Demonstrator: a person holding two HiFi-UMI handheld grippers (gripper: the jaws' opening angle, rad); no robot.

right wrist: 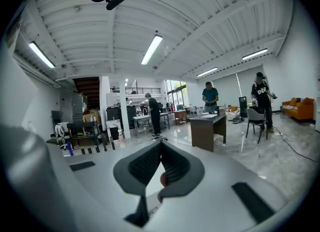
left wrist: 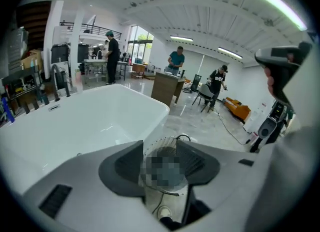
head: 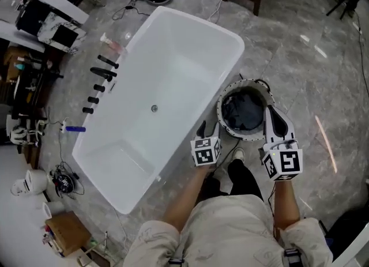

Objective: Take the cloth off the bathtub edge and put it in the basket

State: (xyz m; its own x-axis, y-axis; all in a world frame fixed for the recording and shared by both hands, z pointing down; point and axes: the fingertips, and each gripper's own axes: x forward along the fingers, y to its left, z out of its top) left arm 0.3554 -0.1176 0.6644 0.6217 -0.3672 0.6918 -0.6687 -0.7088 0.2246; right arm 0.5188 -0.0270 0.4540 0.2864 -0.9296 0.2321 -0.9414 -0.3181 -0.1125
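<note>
The left gripper (left wrist: 160, 147) is held low with its jaws standing apart and nothing clamped between them; through the gap you look straight at the basket (head: 219, 109), which sits on the floor (head: 288, 52) just in front of it. From above, this gripper hangs between the long side of the bathtub (head: 190, 46) and the near left of the basket's rim. The right gripper (right wrist: 161, 143) has its jaws brought together at the tips, empty; it is held on the other side of the basket, its tips right at the rim, though whether they touch it I cannot tell.

The cloth (head: 245, 113) lies inside the basket, a dark crumpled heap filling the bottom. The basket is round with a pale rim and stands just beside the tub's corner nearest the person; one shoe (head: 238, 155) shows on the floor right below it.

The tub is white and rectangular, set at an angle across the grey stone floor; its drain (head: 154, 108) shows in the middle of the bottom; a row of black taps (head: 104, 74) stands along the far long side. Beyond the tub's far end is a dark wooden desk (right wrist: 207, 131); several people (right wrist: 210, 98) stand around the room, and an orange sofa (right wrist: 300, 108) is off at the far right wall.
</note>
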